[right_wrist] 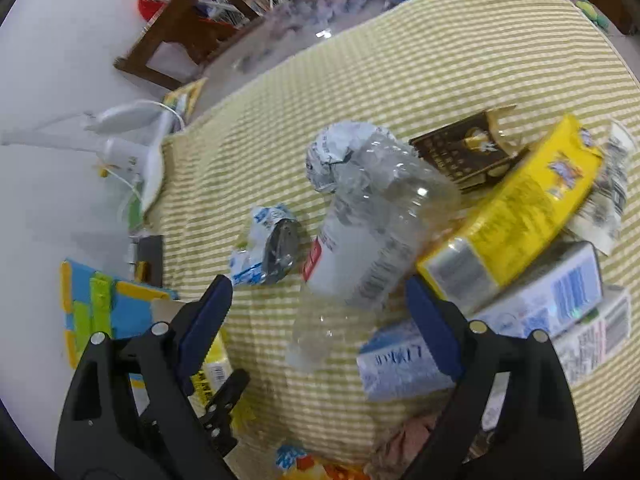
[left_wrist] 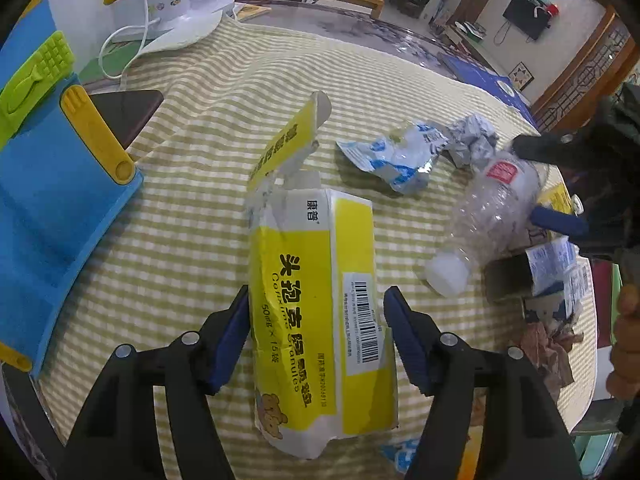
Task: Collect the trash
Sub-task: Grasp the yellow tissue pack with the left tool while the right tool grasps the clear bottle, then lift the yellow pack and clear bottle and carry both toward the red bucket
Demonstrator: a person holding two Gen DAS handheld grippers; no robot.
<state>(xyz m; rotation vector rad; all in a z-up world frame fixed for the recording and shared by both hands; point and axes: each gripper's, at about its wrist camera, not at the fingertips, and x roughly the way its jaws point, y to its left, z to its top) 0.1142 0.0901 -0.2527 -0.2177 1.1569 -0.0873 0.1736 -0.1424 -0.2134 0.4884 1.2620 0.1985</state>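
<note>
A torn yellow and white medicine box [left_wrist: 312, 320] lies lengthwise on the striped tablecloth [left_wrist: 180, 240] with its flap up. My left gripper [left_wrist: 319, 290] straddles the box, and both blue pads rest against its sides. A crushed clear plastic bottle [right_wrist: 372, 232] with a red label lies to the right, its white cap [left_wrist: 446, 274] pointing toward me. My right gripper [right_wrist: 318, 280] hovers over that bottle with its jaws wide apart, touching nothing. In the left wrist view the right gripper [left_wrist: 525, 180] shows on either side of the bottle [left_wrist: 496, 204].
More trash surrounds the bottle: a blue and white foil wrapper [right_wrist: 260, 248], a crumpled paper ball [right_wrist: 340, 148], a yellow packet [right_wrist: 520, 208], white and blue cartons [right_wrist: 520, 320] and a dark box [right_wrist: 468, 152]. At the left stand a blue toy [left_wrist: 52, 200], a phone [left_wrist: 124, 112] and a white lamp [left_wrist: 172, 8].
</note>
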